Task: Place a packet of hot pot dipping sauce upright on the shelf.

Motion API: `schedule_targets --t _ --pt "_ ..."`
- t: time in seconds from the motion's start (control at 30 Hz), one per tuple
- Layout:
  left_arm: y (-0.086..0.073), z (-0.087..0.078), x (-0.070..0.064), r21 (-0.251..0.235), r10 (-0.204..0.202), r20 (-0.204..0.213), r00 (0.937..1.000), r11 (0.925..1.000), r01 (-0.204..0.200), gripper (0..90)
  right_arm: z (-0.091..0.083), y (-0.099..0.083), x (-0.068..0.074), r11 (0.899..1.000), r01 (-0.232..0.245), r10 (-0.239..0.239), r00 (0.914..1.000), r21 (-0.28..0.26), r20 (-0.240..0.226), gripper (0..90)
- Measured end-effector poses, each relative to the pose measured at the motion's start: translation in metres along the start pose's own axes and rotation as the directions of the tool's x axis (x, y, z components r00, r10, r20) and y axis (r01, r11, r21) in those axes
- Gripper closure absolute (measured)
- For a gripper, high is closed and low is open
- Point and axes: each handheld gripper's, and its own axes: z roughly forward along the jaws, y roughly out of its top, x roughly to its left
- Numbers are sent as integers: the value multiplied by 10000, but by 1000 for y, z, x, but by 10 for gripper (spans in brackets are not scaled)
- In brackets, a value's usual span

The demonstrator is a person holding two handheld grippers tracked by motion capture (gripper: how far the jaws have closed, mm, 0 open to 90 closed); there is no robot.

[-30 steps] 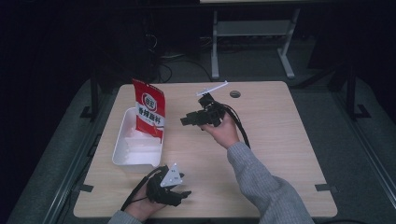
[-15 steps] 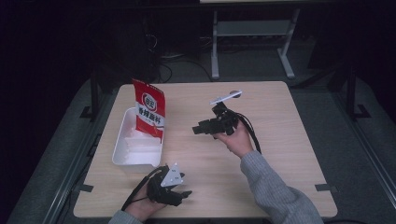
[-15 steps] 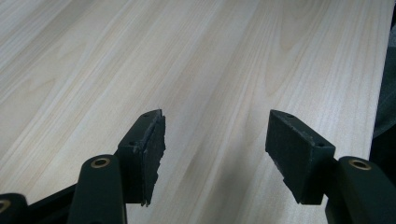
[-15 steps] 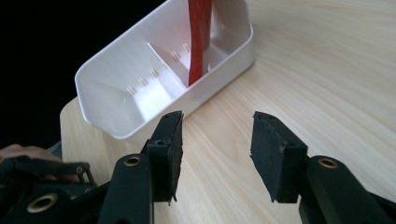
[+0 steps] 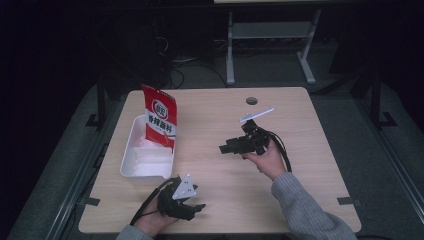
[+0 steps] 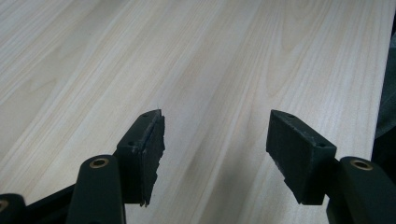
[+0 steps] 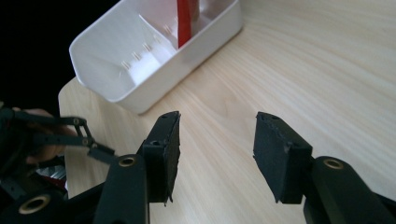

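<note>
Both claws hang spread and empty over the pale wooden table (image 5: 310,165): the right claw (image 5: 226,148) is held above the table's middle, right of the white bin (image 5: 131,159), and the left claw (image 5: 196,207) sits low at the near edge, just in front of that bin. Inside the bin's far end a red snack bag (image 5: 160,118) stands upright.
</note>
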Motion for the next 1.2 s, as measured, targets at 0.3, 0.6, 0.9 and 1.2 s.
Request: schedule_targets --t 0.3,0.6,0.9,1.2 --pt "0 0 1 -14 -61 28 10000 10000 61 359 -13 -18 -4 9999 -137 137 9999 -41 -10 488" --pt "0 0 2 -6 -100 70 9999 10000 100 357 -24 -37 -7 9995 -330 330 9994 -26 -48 480" --pt "0 -1 2 -45 -158 77 9998 9999 158 354 -34 -56 -8 9990 -456 456 9990 3 -31 479" --pt "1 0 3 -72 -163 82 9998 9998 163 345 -44 -73 -10 9983 -587 587 9983 -27 14 477"
